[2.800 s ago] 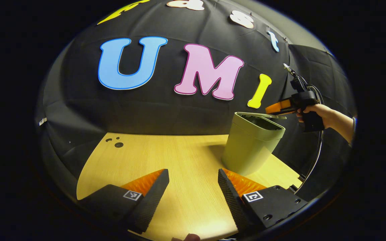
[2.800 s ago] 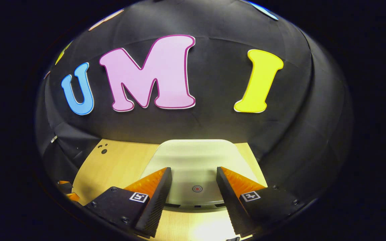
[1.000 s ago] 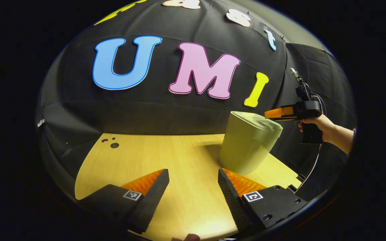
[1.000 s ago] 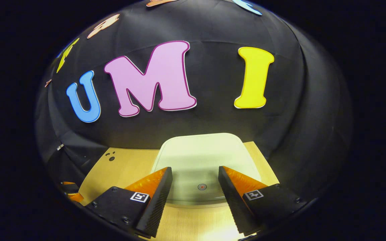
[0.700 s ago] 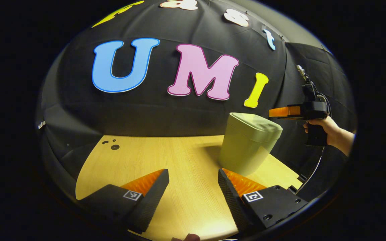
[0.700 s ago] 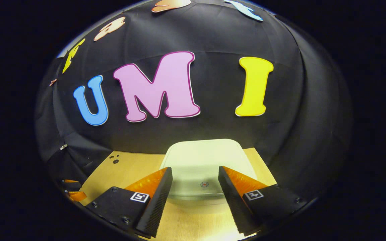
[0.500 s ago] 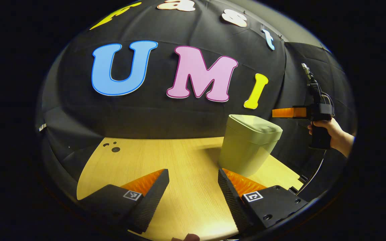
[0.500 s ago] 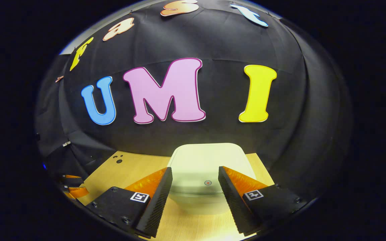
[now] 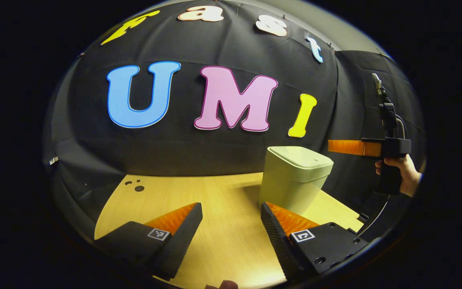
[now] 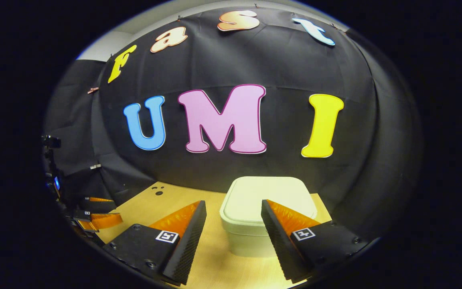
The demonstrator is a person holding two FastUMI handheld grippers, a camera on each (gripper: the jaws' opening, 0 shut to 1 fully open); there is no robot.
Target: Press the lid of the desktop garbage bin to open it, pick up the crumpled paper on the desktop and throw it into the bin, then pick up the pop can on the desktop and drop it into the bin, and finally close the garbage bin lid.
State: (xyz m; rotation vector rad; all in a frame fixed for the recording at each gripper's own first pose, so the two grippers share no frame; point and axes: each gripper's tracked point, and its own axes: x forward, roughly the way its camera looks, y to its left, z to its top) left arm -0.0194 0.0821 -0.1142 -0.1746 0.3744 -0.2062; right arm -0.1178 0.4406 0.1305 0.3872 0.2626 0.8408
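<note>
Fingers of right gripper [image 10: 231, 224] spread, level, holding nothing — bin [image 10: 266, 208] just beyond, lid [image 10: 269, 196] shut. Left gripper [image 9: 231, 224] also agape over table [image 9: 215, 200]; bin's far side hidden.

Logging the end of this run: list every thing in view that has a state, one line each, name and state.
garbage bin: upright on the table.
lid: shut flat on the bin.
left gripper: open, holding nothing, low over the table.
right gripper: open, holding nothing, clear of the bin.
</note>
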